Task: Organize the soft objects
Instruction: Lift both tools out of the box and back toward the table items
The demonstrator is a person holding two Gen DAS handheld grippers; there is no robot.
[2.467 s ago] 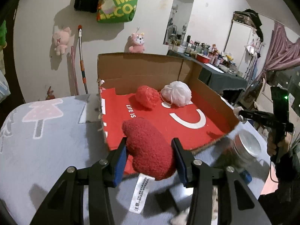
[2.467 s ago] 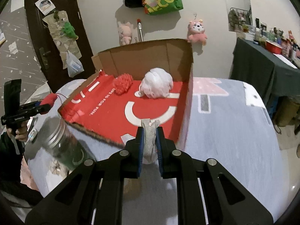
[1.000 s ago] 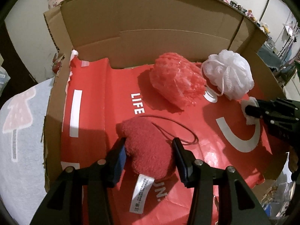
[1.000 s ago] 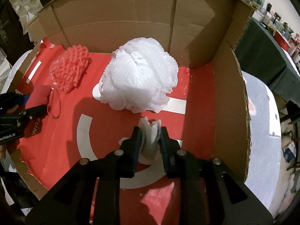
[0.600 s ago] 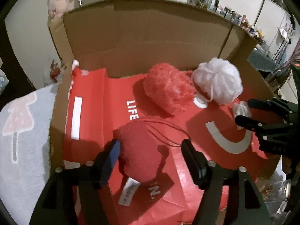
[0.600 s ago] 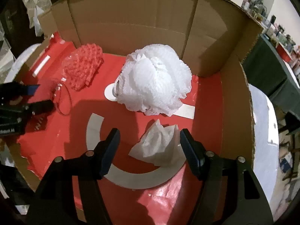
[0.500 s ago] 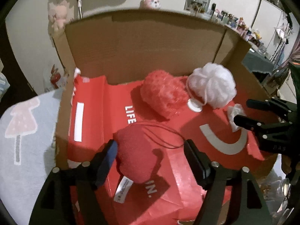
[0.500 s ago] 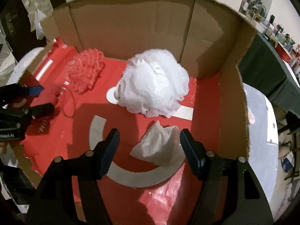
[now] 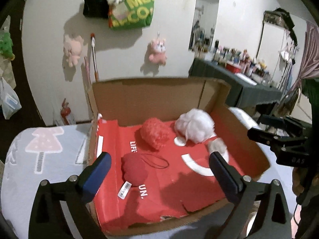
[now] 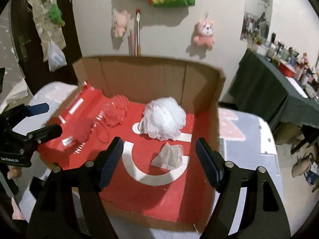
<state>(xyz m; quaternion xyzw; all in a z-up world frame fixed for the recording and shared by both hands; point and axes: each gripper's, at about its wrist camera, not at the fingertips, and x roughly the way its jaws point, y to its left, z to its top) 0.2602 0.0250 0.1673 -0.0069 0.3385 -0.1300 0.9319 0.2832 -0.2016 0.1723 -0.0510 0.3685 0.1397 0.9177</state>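
An open cardboard box (image 9: 151,97) with a red lining holds all the soft things. A red plush heart (image 9: 134,171) with a white tag lies at its front left. Behind it sit a red mesh pouf (image 9: 155,134) and a white bath pouf (image 9: 194,127). A crumpled white tissue (image 10: 169,157) lies in front of the white pouf. My left gripper (image 9: 159,158) hovers above the box's front edge, jaws opening wide, off the heart. My right gripper (image 10: 159,141) hangs above the tissue, jaws opening, gripping nothing.
The box stands on a grey blanket (image 9: 39,151) with a pink tree print. Plush toys (image 9: 158,49) and a green bag (image 9: 132,10) hang on the wall behind. A dark table (image 10: 265,91) crowded with bottles stands to the right.
The left gripper let go of the red plush heart and the right let go of the tissue. Both drew back and up from the box with their jaws spreading.
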